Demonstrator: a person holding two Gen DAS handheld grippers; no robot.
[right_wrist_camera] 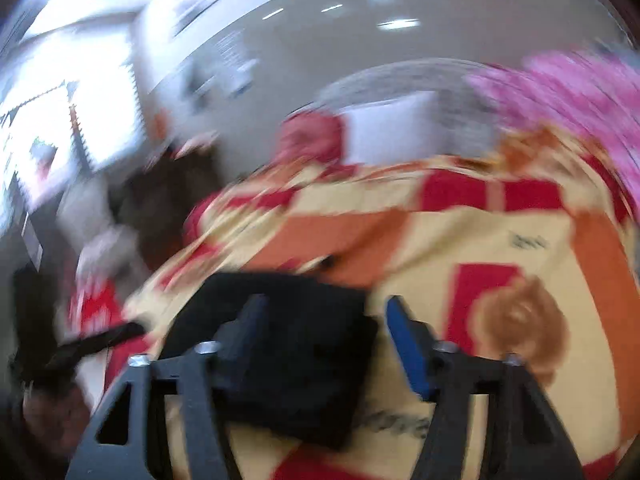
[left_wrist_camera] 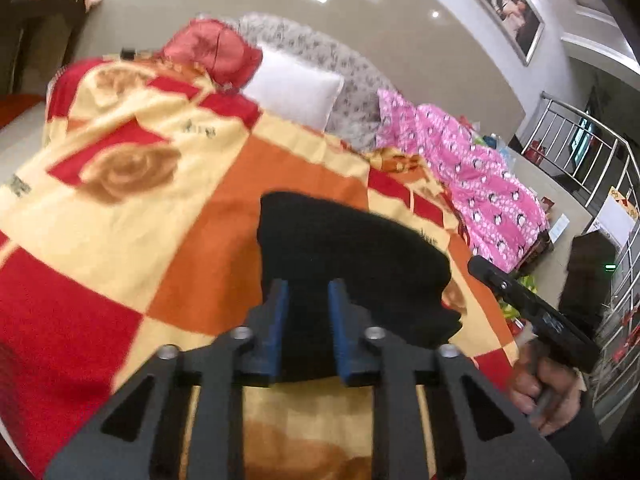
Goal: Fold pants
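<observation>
The black pants (left_wrist_camera: 352,268) lie folded into a compact block on the red, orange and cream blanket (left_wrist_camera: 140,208). My left gripper (left_wrist_camera: 309,292) is open and empty, its blue-padded fingers (left_wrist_camera: 280,320) just above the near edge of the pants. The right gripper (left_wrist_camera: 532,304) shows in the left wrist view, held in a hand off the pants' right side. In the blurred right wrist view my right gripper (right_wrist_camera: 326,312) is open and empty above the pants (right_wrist_camera: 296,360), which lie on the blanket (right_wrist_camera: 500,248).
A white pillow (left_wrist_camera: 296,88), a red cushion (left_wrist_camera: 216,50) and a grey floral headboard (left_wrist_camera: 320,44) stand at the far end. A pink patterned garment (left_wrist_camera: 472,176) lies along the right side. A metal railing (left_wrist_camera: 600,160) stands at far right.
</observation>
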